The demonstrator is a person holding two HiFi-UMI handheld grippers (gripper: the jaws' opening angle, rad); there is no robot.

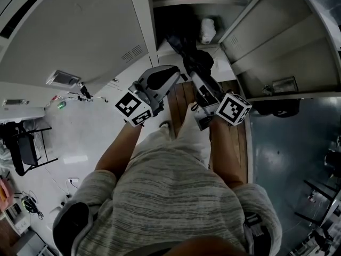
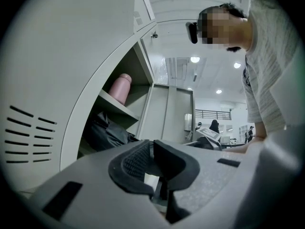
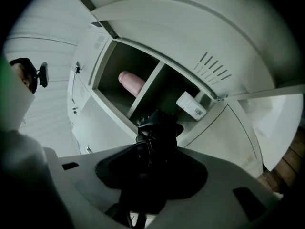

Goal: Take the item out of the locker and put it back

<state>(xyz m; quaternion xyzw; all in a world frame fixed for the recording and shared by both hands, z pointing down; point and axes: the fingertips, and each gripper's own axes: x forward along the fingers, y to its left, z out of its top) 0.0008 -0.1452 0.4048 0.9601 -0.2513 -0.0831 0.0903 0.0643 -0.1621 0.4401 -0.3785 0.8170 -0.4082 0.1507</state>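
Person's grey striped shirt (image 1: 176,191): fills the lower half of the head view; both forearms reach forward from it toward the locker

Locker (image 1: 141,9): grey metal, standing open ahead of the person; one shelf (image 2: 114,104) splits the inside into an upper and a lower compartment

Vented panel (image 1: 80,31): wide grey front at the left of the opening, with louvre slots near its edge

Door (image 1: 277,36): swung out at the right of the opening

Floor (image 1: 80,137): pale on the left, dark blue-grey on the right, with a strip of wooden boards (image 1: 181,97) under the person's arms

Left tongs (image 2: 151,151): held just outside the opening, beside the vented panel; pads closed against each other, empty; left marker cube (image 1: 133,108) at the rear

Right tongs (image 3: 148,149): pointed at the lower compartment, clamped on a bunched fold of the black bag (image 3: 159,125); right marker cube (image 1: 233,108) at the rear

Black bag: the task's item; crumpled dark fabric at the mouth of the lower compartment, under the shelf, one end gripped by the right tongs

Pink bottle (image 3: 131,82): on the shelf in the upper compartment, well apart from both tongs

White packet (image 3: 191,105): small, barcode label on its face, in the lower compartment just beside the black bag
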